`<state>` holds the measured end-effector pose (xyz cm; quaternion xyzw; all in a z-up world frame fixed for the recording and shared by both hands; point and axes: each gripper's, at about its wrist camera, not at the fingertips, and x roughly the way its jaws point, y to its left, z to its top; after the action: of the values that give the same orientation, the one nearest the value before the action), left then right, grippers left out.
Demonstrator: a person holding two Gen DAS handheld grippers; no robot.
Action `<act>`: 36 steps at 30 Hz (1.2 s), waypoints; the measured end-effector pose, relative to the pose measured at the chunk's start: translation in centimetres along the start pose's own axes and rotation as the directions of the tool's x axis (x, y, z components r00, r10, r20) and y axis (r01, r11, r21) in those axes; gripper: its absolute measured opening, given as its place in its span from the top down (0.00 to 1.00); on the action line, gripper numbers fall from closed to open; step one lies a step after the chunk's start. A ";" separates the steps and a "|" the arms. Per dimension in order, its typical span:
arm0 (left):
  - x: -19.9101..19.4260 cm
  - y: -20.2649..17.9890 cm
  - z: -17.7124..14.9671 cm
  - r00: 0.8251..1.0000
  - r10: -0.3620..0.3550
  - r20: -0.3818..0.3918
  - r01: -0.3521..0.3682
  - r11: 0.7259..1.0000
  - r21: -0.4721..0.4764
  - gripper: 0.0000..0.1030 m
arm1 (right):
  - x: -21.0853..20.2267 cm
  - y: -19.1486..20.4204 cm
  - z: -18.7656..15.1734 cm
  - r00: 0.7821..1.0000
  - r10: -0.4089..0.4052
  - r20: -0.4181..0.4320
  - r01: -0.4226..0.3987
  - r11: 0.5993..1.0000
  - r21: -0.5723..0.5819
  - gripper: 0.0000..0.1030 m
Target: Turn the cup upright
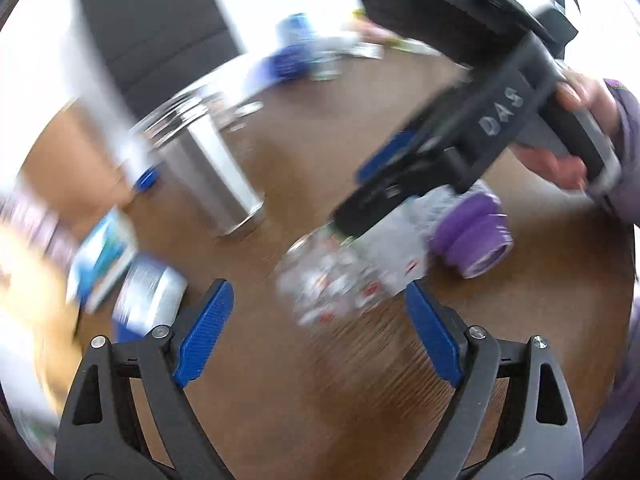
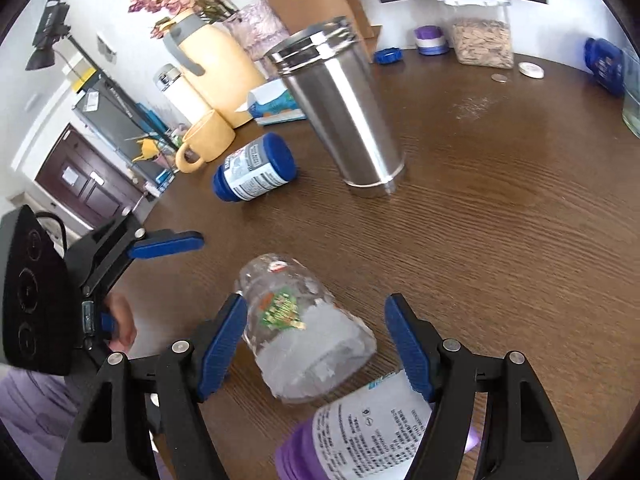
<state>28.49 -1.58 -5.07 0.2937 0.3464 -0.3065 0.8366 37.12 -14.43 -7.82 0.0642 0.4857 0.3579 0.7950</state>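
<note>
A clear glass cup point(image 2: 296, 332) with a green and red sticker lies on its side on the brown table point(image 2: 500, 220). My right gripper point(image 2: 316, 344) is open, its blue fingers on either side of the cup, close but apart from it. In the blurred left wrist view the cup point(image 1: 336, 284) lies just ahead of my open left gripper point(image 1: 320, 328), with the right gripper point(image 1: 384, 184) reaching down over it. The left gripper point(image 2: 176, 244) shows at the left in the right wrist view, open and empty.
A steel tumbler point(image 2: 344, 116) stands upright behind the cup. A blue-lidded jar point(image 2: 256, 170) lies on its side. A purple-capped bottle point(image 2: 372, 436) lies close under the right gripper. A yellow mug point(image 2: 206, 140), a yellow jug point(image 2: 216, 68), and an oats jar point(image 2: 482, 42) stand farther back.
</note>
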 end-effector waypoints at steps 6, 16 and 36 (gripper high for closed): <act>4.2 -2.1 2.3 0.992 -0.087 -0.093 0.103 0.978 0.182 0.21 | -1.7 -1.8 -1.6 0.999 -0.030 0.017 0.030 0.999 0.045 0.27; 6.4 0.7 2.0 0.987 -0.022 -0.157 0.017 0.999 -0.029 0.30 | -3.4 -2.4 -2.5 0.998 -0.017 0.064 0.011 0.997 0.082 0.27; 0.9 1.6 1.8 0.963 0.022 0.270 0.115 0.870 -0.480 0.33 | -3.1 0.5 0.6 0.976 0.102 0.191 -0.136 0.975 0.176 0.32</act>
<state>30.86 -2.10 -4.24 0.0191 0.3039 -0.2652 0.9149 36.50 -15.88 -5.07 0.2003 0.4383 0.3503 0.8032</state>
